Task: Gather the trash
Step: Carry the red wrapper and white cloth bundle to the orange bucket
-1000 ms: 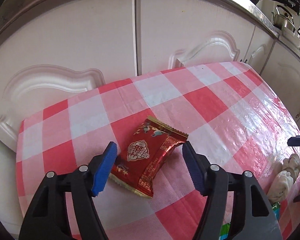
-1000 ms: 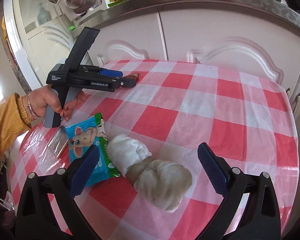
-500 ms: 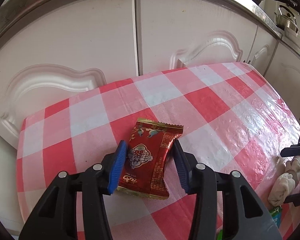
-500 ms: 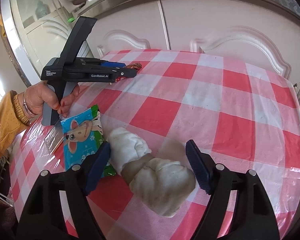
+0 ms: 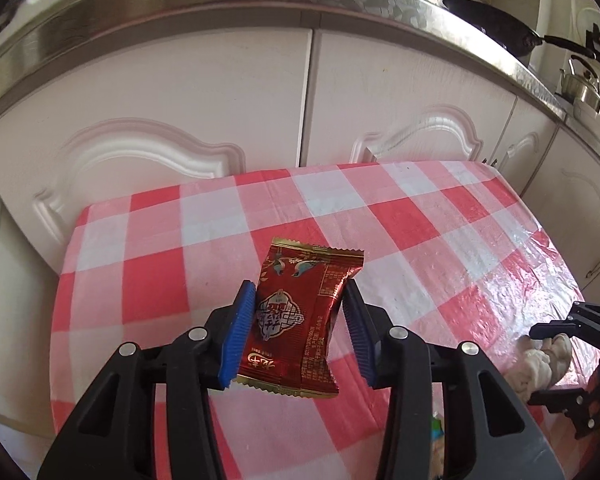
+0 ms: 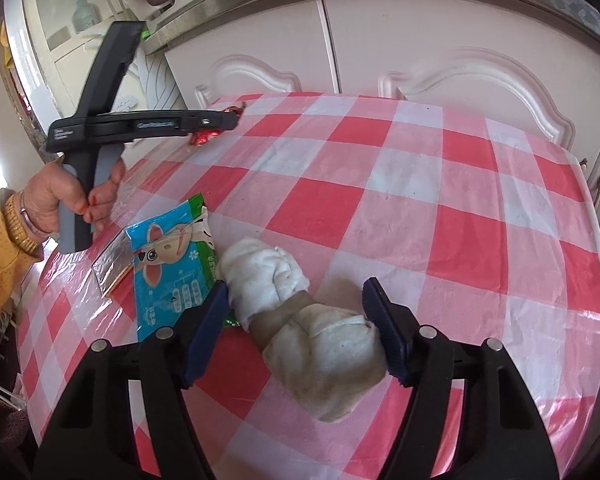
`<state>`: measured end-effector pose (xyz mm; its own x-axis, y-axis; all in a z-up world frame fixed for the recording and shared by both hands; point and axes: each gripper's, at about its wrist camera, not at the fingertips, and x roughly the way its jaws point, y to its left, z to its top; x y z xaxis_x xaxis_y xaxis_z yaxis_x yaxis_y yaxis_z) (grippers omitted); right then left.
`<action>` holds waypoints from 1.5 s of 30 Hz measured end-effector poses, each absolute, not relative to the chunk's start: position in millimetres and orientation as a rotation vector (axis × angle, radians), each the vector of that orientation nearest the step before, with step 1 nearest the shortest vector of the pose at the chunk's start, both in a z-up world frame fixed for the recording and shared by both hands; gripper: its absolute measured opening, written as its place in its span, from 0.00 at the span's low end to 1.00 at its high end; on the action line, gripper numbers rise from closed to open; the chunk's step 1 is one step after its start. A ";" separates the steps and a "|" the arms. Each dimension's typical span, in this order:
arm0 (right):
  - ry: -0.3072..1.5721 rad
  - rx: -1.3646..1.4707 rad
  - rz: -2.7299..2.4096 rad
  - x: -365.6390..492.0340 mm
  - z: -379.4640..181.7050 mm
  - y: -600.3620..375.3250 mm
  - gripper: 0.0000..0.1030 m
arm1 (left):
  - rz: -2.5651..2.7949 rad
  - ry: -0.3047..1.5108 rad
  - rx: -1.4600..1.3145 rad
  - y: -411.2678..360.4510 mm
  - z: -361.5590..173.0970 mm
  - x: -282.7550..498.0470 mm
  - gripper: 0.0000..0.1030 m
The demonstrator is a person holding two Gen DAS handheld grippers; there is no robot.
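The left gripper [image 5: 298,332] has its jaws clamped on the two long sides of a red snack wrapper [image 5: 300,316], which hangs clear of the table [image 5: 440,216] with its long axis running away from the camera, one crimped end toward the gripper body and the other pointing at the white cabinet doors [image 5: 220,92]. In the right wrist view the same left gripper [image 6: 220,122] appears side-on, raised above the table's far left corner in the person's hand [image 6: 66,196], and only a crumpled red bit of the wrapper [image 6: 204,136] shows under its tip. The right gripper [image 6: 296,320] has its jaws closing around a wadded white cloth [image 6: 300,312]; the right pad touches the cloth, while the left pad sits at its edge, and I cannot tell if it presses. The cloth's long axis slants from near right to far left. Just left of it, touching its far end, lies a blue wet-wipe packet [image 6: 172,264], with a silvery foil strip [image 6: 112,260] beside that near the table's left edge. The left view shows only a sliver of the cloth [image 5: 540,360] and the right gripper's tips [image 5: 556,356] at its right border. Beyond these things the checked tablecloth lies bare up to the far edge, which butts against the cabinets.
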<state>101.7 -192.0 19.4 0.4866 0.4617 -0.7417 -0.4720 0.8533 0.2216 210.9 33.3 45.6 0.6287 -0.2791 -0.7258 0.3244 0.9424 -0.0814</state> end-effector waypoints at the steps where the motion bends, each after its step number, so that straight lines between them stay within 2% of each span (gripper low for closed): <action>1: 0.896 -0.010 0.561 99.8 19.4 -193.1 0.61 | -0.342 0.820 0.053 35.5 46.5 206.1 0.45; 5: 0.889 -0.010 0.529 90.8 19.5 -196.3 0.53 | -0.334 0.820 0.031 45.3 47.6 183.6 0.45; 9: 0.887 0.015 0.505 83.5 18.5 -200.1 0.52 | -0.325 0.817 0.004 55.8 48.5 159.3 0.45; 30: 0.829 0.141 0.411 41.3 36.7 -188.4 0.50 | -0.066 0.742 -0.184 152.2 57.7 30.5 0.45; 45: 0.814 0.080 0.460 4.1 63.3 -134.5 0.50 | 0.092 0.685 -0.236 211.0 63.1 -54.8 0.45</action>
